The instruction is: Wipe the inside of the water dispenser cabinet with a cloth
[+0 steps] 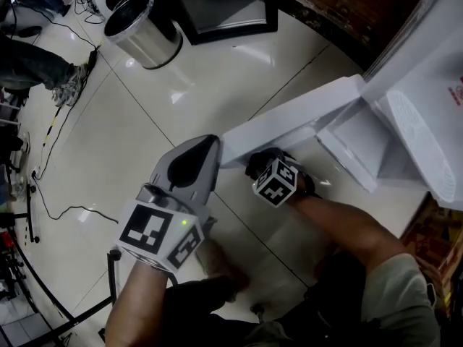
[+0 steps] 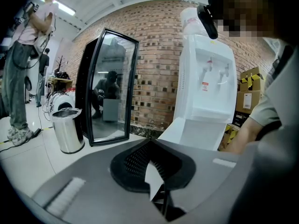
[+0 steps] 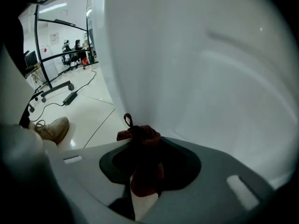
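Tiled floor (image 1: 145,114); right tongs (image 3: 145,167) are pinching cloth (image 3: 138,135), cabinet (image 1: 351,147) lying upper right, nearer them; left tongs (image 1: 202,154) are sitting closed, empty.

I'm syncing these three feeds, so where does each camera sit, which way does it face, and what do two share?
Head view: on the head, steeply down at the tiled floor; left forearm and right forearm show.
Left gripper view: on the shut left gripper, facing the water dispenser.
Right gripper view: on the right gripper clamping the dark red cloth, near a white panel.
Shared: head and left gripper views both show the steel bin.
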Motion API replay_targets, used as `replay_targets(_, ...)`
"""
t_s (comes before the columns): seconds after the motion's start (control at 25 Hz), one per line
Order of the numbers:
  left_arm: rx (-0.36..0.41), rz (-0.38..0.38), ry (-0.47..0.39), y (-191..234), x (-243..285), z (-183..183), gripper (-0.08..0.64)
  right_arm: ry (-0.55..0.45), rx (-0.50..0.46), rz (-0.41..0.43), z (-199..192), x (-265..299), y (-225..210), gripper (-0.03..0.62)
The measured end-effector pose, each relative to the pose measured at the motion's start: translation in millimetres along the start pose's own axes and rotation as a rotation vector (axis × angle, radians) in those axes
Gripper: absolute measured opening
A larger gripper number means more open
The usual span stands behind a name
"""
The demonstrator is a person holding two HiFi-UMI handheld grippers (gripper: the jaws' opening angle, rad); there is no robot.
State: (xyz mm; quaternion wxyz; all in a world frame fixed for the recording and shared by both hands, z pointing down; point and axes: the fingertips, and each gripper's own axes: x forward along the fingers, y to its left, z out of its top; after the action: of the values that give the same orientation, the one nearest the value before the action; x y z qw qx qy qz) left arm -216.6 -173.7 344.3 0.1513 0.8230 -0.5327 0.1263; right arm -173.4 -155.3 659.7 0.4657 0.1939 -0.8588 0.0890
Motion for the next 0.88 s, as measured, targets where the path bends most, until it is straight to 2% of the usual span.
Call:
replay_targets(0.2, 0.002, 0.007, -0.003, 1.3, 1.5, 1.2, 0.0, -0.005, 0.112, -0.082, -4.8, -5.2, -39.7, 0.127)
replay_targets(0.44, 0.005, 0.011, 0.0, 2.3, 2.4, 1.5, 0.0, 0.017, 0.196, -0.182, -27.7, -19.6, -76.3, 0.126)
replay_targets(0.68, 0.015, 0.001, 0.004, 0.3, 0.9, 1.3, 0.0, 0.055, 0.359, -0.357, -76.5, -52.9, -136.4, 0.124)
replay_targets(0.88, 0.018, -0.009, 0.002, -3.7, -2.2, 0.2, 0.0, 0.04, 0.525, -0.436, -119.1, -78.3, -160.6, 0.124)
